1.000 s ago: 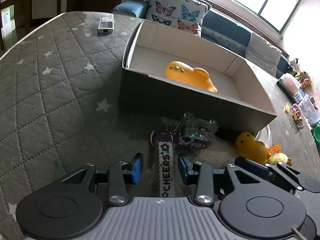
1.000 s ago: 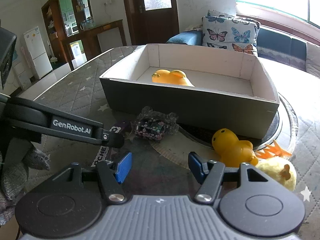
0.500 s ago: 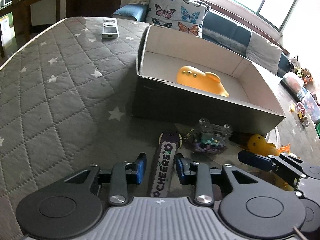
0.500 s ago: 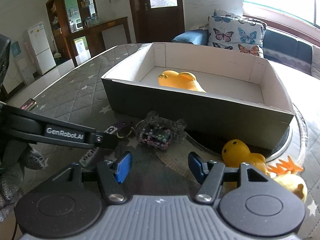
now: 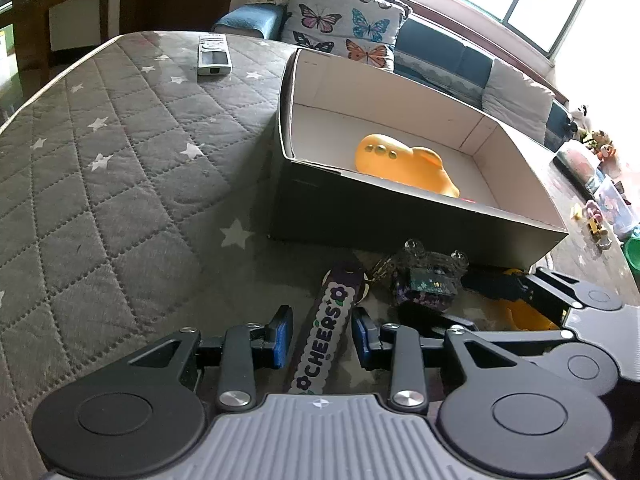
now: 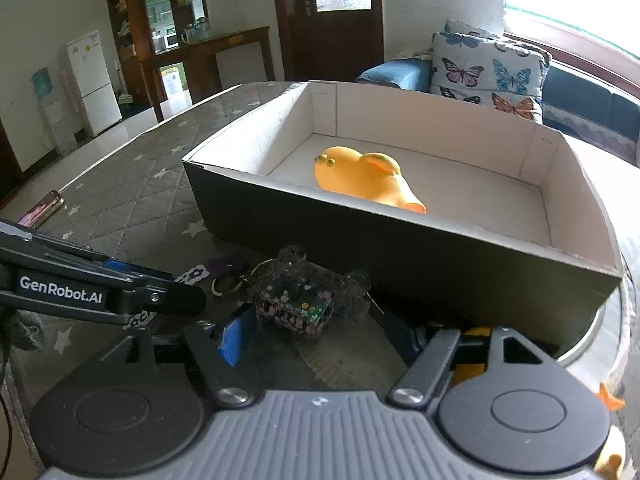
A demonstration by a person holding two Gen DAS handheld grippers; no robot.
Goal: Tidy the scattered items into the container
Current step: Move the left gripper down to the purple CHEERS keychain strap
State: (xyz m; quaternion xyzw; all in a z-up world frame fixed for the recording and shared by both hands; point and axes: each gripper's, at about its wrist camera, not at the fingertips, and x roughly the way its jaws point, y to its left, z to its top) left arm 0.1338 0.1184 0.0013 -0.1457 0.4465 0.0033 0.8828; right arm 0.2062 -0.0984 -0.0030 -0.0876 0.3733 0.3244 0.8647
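Note:
A purple strap lettered CHEERS lies on the grey quilt, joined by a ring to a dark glitter charm. My left gripper is shut on the strap, a blue pad at each edge. My right gripper is just short of the charm; its jaws are opening and nothing is pressed between them. Beyond stands the box with white inner walls, and an orange toy lies inside. A yellow duck is mostly hidden behind the right gripper.
A remote lies far back on the quilt, and a phone lies at the left. The box sits partly on a round glass disc. Small toys and tubs crowd the far right; a sofa with butterfly cushions stands behind.
My left gripper's pads have narrowed onto the strap. The right gripper has slid left toward the charm and spread its jaws wider; the duck now sits behind its right finger.

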